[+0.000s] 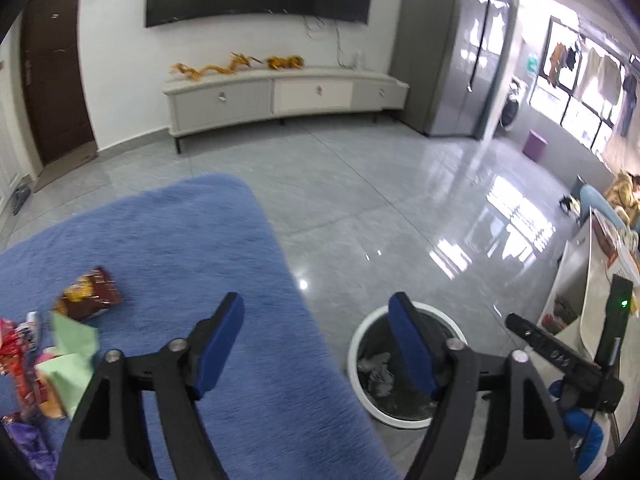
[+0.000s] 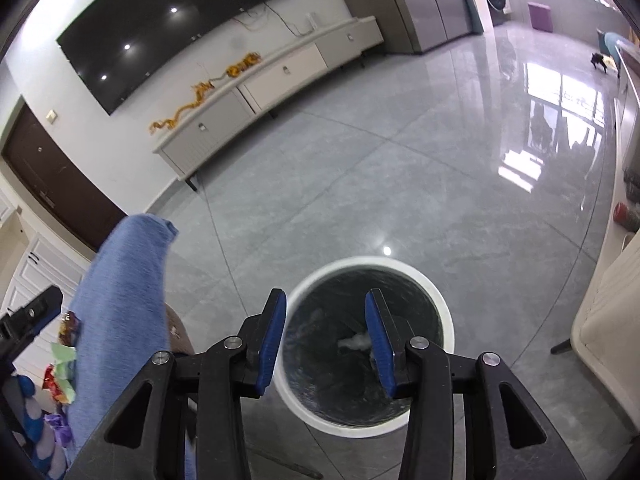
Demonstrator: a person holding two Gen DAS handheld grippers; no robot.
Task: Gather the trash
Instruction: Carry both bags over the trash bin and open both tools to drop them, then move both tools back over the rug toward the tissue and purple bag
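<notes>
Both grippers empty | left gripper (image 1: 320,344) jaws wide apart | right gripper (image 2: 326,340) jaws part-open above bin (image 2: 440,304)

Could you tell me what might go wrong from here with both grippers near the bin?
The left gripper and right gripper, both open and empty, work close together, so they could collide. The wrappers overlap in a pile on the blue cloth, so one pinch may drag several or snag the cloth.

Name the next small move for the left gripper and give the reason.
Probably swing the left gripper toward the brown snack packet on the blue rug: its jaws stand open and empty, wrappers remain there, and the bin already holds trash.
</notes>
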